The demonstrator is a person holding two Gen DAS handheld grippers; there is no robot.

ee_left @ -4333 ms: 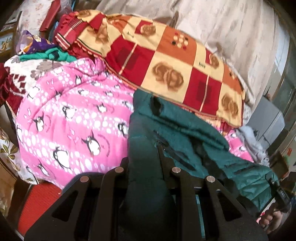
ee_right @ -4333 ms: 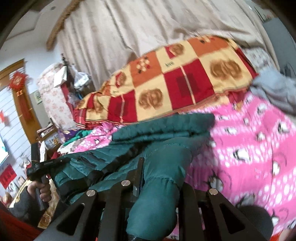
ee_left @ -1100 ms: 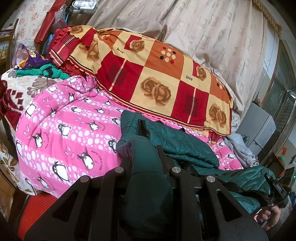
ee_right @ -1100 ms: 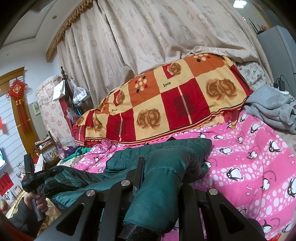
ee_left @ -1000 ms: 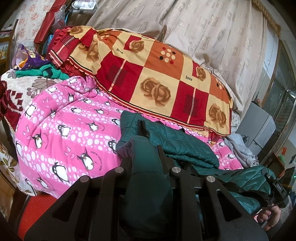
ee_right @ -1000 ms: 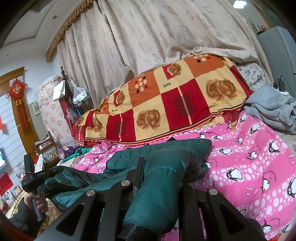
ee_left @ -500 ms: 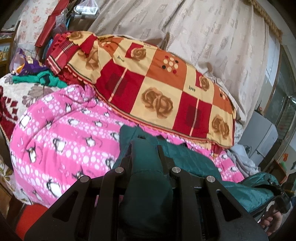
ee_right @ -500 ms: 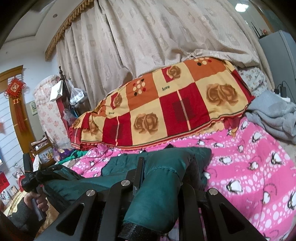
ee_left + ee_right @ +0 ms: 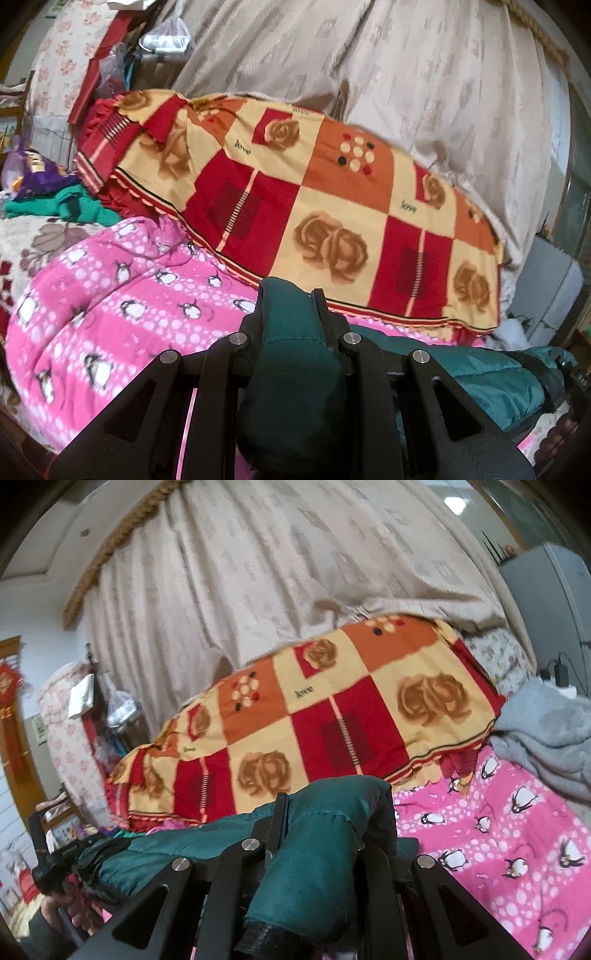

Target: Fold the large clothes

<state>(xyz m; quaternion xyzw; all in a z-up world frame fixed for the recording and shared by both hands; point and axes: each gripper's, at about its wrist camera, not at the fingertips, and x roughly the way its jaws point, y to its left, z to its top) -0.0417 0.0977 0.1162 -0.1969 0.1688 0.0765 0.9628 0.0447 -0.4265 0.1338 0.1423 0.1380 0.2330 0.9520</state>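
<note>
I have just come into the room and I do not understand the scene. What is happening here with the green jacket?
A person holds a gripper in each hand and is folding a dark green padded jacket. The left gripper is shut on one end of it, and the right gripper is shut on the other end. The jacket hangs stretched between them, above the pink penguin blanket on the bed, in front of the red and yellow rose quilt.

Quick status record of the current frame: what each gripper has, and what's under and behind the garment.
garment: green padded jacket, stretched between both grippers
left gripper: jaws shut on a jacket fold
right gripper: jaws shut on a jacket fold
surface below: pink penguin blanket
behind: red and yellow rose-patterned cover, beige curtain
far right: grey cloth
</note>
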